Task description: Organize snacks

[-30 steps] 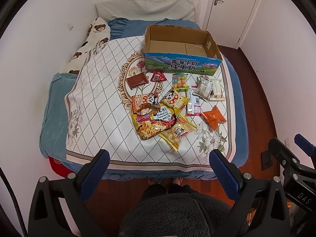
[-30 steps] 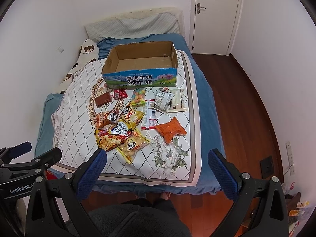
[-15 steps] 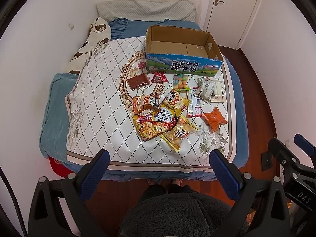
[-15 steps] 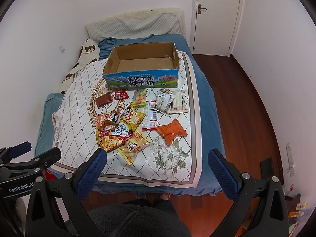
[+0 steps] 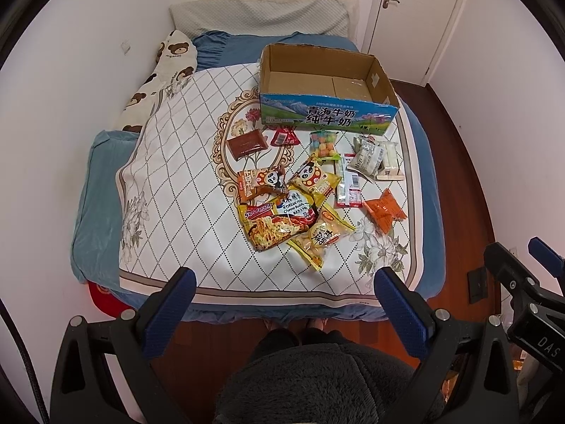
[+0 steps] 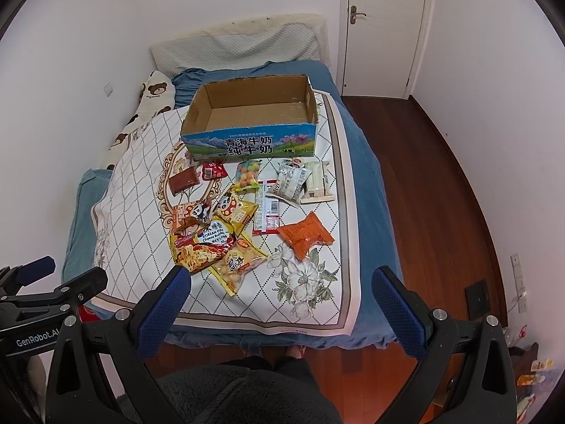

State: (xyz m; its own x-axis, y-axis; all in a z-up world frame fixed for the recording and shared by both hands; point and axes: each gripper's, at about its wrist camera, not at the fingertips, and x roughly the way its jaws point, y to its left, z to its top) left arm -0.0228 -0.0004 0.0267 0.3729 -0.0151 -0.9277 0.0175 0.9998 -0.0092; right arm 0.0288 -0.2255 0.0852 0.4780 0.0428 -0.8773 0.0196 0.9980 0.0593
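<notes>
Several snack packets lie on a white quilted bed cover: a yellow noodle pack, a yellow biscuit bag, an orange packet, a brown packet and a bag of coloured balls. An open, empty cardboard box stands behind them; it also shows in the right wrist view, as does the orange packet. My left gripper is open and empty, above the bed's near edge. My right gripper is open and empty, beside the left one.
The bed fills the room's middle, with a bear-print pillow at the left wall and a grey pillow at the head. Wooden floor runs along the right, and a white door is behind.
Both views have drifted slightly closer to the bed. The snacks and the box have not moved, and both grippers stay open.
</notes>
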